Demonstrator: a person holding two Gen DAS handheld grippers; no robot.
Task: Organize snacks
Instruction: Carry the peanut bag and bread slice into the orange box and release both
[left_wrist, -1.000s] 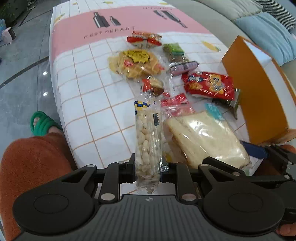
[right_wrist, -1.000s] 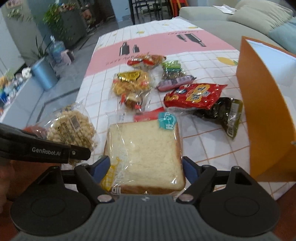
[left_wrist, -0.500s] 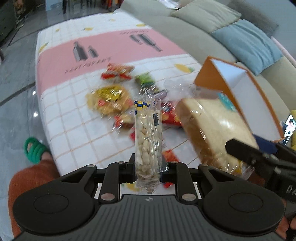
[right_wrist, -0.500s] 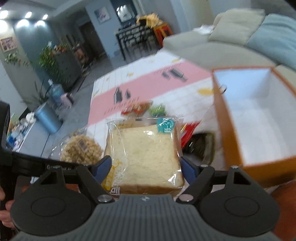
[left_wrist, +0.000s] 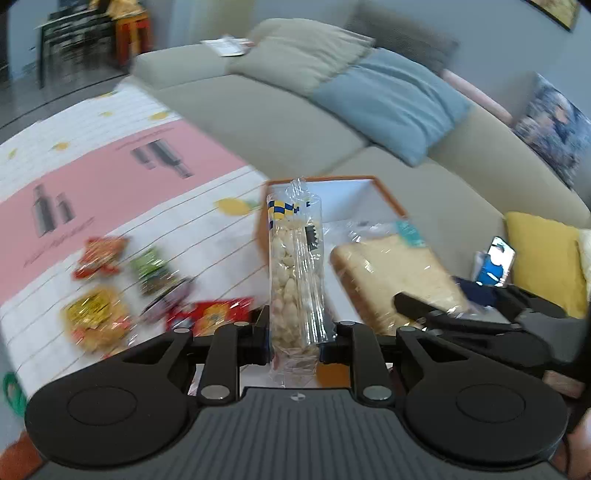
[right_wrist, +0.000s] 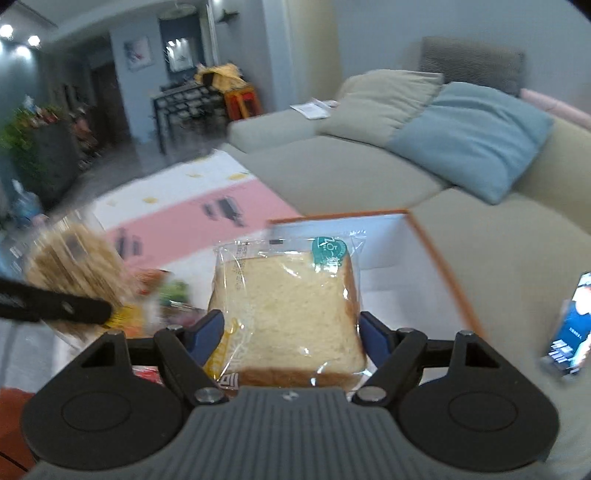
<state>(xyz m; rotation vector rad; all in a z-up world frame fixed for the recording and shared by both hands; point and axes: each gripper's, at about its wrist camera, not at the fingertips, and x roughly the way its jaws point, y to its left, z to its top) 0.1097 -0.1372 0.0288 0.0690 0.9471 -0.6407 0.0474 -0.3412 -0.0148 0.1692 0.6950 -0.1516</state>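
Left wrist: left claw (left_wrist: 294, 338) grips peanut bag (left_wrist: 295, 273); right claw (right_wrist: 291, 334) grips bread (right_wrist: 288, 310).

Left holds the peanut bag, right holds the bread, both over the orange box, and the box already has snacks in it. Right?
Not quite: the orange box looks empty in the right wrist view. The left gripper does hold the peanut bag, the right gripper the bread.

Loose snack packets (left_wrist: 110, 295) on desk (left_wrist: 110, 177) smeared by motion blur; labels unreadable. Box (left_wrist: 365, 195) floor masked by peanut bag (left_wrist: 295, 280) and bread pack (right_wrist: 288, 314). Peanut bag blurred in right view. Phone (right_wrist: 569, 325) cut by right edge.
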